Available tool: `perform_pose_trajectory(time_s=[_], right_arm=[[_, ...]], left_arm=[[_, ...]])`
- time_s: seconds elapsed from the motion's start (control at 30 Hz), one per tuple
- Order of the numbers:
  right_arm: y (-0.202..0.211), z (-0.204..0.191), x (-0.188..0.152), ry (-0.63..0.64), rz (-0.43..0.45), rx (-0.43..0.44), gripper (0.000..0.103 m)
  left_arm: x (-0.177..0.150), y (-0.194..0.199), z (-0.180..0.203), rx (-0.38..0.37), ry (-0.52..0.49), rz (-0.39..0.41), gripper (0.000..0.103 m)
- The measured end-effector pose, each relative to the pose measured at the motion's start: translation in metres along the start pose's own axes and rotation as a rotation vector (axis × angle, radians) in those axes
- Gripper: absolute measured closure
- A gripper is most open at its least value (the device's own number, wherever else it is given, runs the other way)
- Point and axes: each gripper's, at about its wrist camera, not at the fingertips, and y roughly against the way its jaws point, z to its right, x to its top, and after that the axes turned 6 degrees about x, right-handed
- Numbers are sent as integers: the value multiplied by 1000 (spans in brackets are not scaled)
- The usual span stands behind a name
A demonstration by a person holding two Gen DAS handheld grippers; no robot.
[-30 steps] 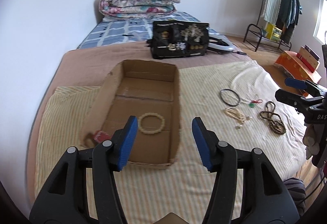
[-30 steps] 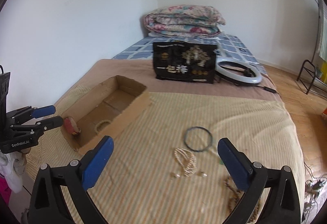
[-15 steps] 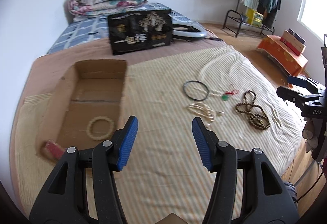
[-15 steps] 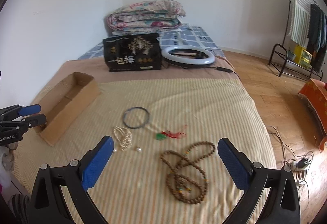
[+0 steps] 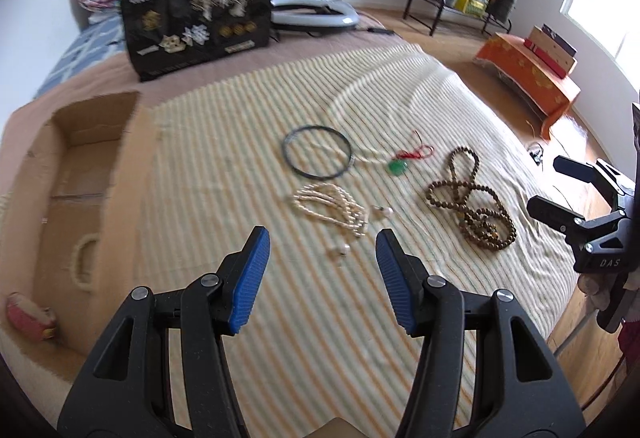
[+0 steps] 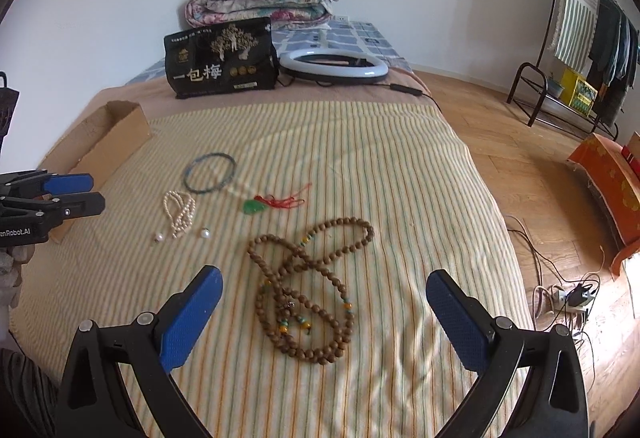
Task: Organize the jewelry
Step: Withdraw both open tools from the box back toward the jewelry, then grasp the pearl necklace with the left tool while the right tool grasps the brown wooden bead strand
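Observation:
On the striped blanket lie a dark bangle (image 5: 316, 152) (image 6: 209, 171), a pearl strand (image 5: 334, 208) (image 6: 179, 212) with two loose pearls, a green jade pendant on red cord (image 5: 399, 166) (image 6: 256, 206) and a brown wooden bead necklace (image 5: 470, 206) (image 6: 308, 286). A cardboard box (image 5: 120, 198) (image 6: 100, 146) at the left holds a cream bead bracelet (image 5: 82, 262). My left gripper (image 5: 323, 258) is open and empty, just short of the pearls. My right gripper (image 6: 320, 314) is wide open and empty, over the wooden beads.
A black printed bag (image 6: 222, 60), a ring light (image 6: 334, 64) and a folded quilt (image 6: 264, 0) sit at the bed's far end. A pink object (image 5: 28, 316) lies by the box. The wood floor, cables and a clothes rack (image 6: 580, 50) are on the right.
Both grippers have swung right, away from the box. The left one now faces the pearls; the right one has come closer over the wooden beads. Nothing was picked up.

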Motion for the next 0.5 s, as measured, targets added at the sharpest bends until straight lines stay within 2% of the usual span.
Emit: perform_pose_trajectory(time_s=[0.23, 0.5], right_arm=[[-21, 6, -12, 7, -40, 16, 0], [-40, 14, -19, -7, -68, 26, 0]], left_arm=[[10, -41, 13, -23, 2, -69, 46], [16, -75, 19, -6, 15, -114, 46]])
